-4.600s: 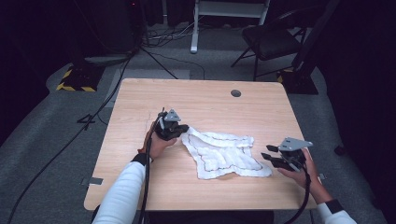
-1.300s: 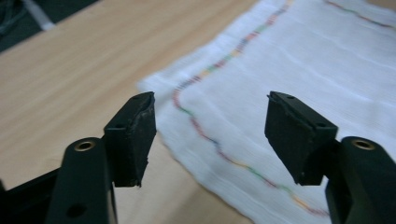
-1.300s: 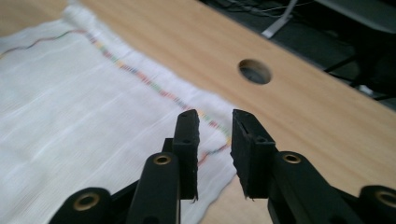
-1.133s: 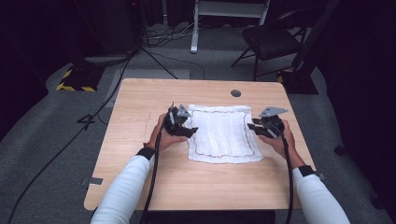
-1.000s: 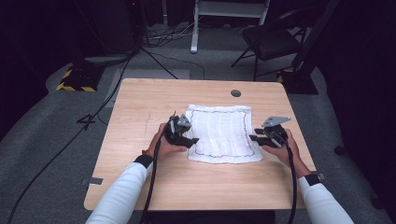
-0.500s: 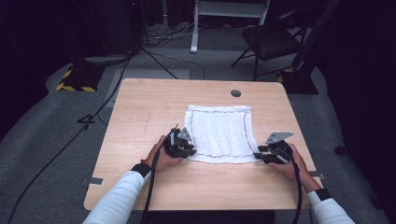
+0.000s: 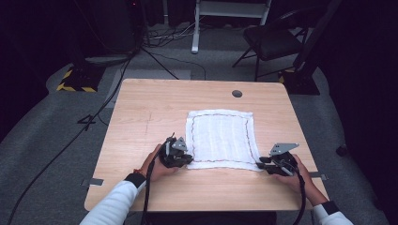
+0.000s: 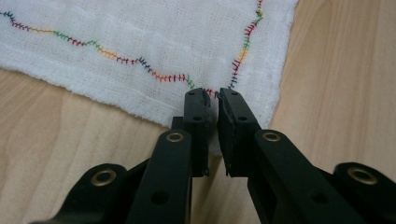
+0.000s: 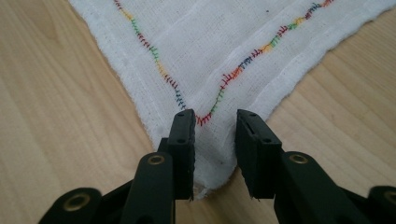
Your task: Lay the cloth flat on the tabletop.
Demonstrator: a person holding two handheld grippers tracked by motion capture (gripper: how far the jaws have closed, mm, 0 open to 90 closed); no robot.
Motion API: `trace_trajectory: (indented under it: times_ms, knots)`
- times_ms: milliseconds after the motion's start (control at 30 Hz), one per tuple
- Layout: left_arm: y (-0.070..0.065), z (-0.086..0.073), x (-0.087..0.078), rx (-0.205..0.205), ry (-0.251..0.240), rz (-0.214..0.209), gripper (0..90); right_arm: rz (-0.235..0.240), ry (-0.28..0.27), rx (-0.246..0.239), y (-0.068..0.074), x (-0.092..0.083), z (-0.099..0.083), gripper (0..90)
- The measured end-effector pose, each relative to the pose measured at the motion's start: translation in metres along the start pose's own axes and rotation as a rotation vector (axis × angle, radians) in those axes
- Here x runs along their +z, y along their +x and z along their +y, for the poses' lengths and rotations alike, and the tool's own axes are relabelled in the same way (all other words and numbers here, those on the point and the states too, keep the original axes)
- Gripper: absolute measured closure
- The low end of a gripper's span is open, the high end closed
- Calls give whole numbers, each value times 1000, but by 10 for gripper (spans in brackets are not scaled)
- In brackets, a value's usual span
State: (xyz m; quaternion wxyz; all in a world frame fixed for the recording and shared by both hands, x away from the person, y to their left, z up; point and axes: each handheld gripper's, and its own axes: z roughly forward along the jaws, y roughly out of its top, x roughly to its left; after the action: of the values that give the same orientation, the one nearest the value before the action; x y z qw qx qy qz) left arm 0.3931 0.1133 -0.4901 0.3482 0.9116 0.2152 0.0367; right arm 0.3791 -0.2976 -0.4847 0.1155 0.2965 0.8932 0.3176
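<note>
Near the front edge of the wooden table [image 7: 141,140] lies a white cloth [image 7: 219,138], spread flat. The left gripper [image 8: 211,100] pinches the cloth's near left corner, jaws almost closed. The right gripper [image 9: 214,122] sits over the near right corner with its jaws a bit apart, so the cloth looks loose there. If one hand pulls alone, the cloth could slip or bunch up. Bare wood lies all around the cloth, most of it on its left.
</note>
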Motion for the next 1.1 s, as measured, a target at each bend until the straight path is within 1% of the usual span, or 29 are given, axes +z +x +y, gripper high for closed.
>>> trace_trajectory:
  times_ms: [33,67,133,167,233,300,367,433,467,533,567,667,700,767,800,833,900,933,1000,1033,1067,1100]
  knots:
    - [-3,-1,-1,-1,1,-2,813,3,1,-1,2,-1,-1,683]
    - [-4,-2,-2,8,5,-3,810,4,2,-1,4,-2,-2,684]
    - [-9,-5,-3,7,4,-9,804,8,3,-7,9,-4,-4,681]
    - [-11,-6,-4,13,4,-8,802,8,3,-13,11,-5,-5,672]
    - [-15,-7,-6,30,6,0,786,-6,-6,-31,16,-7,-6,636]
    - [-16,-7,-9,32,-3,6,740,-8,-23,-46,20,-8,-6,619]
    - [-12,-6,-14,13,-31,20,666,-3,-59,-54,24,-11,-1,600]
    - [-3,-5,-19,-32,-70,50,565,4,-95,-58,28,-12,7,573]
    - [1,-4,-20,-55,-84,65,495,8,-102,-64,31,-11,11,560]
    - [11,-2,-23,-80,-108,98,382,18,-105,-80,36,-6,20,534]
    - [15,-1,-25,-94,-123,111,342,22,-102,-88,39,-2,24,517]
    - [30,4,-27,-128,-148,149,278,40,-102,-119,50,11,39,474]
    - [34,7,-27,-131,-152,175,263,48,-102,-134,54,16,44,460]
    - [45,13,-26,-143,-157,205,256,69,-105,-157,64,26,57,440]
    - [50,17,-24,-142,-156,221,252,80,-111,-168,69,31,63,438]
    - [55,20,-23,-154,-164,225,248,90,-117,-177,74,37,69,436]
    - [66,28,-17,-173,-169,222,249,117,-112,-213,85,47,81,441]
    - [71,32,-13,-166,-166,237,246,126,-114,-232,90,52,87,448]
    - [82,40,-3,-180,-155,242,245,146,-123,-262,102,63,98,456]
    - [87,43,2,-187,-151,243,243,154,-117,-278,107,68,104,457]
    - [92,46,7,-193,-145,254,239,158,-122,-293,113,73,109,463]
    - [96,49,12,-210,-148,269,239,174,-129,-304,118,78,114,470]
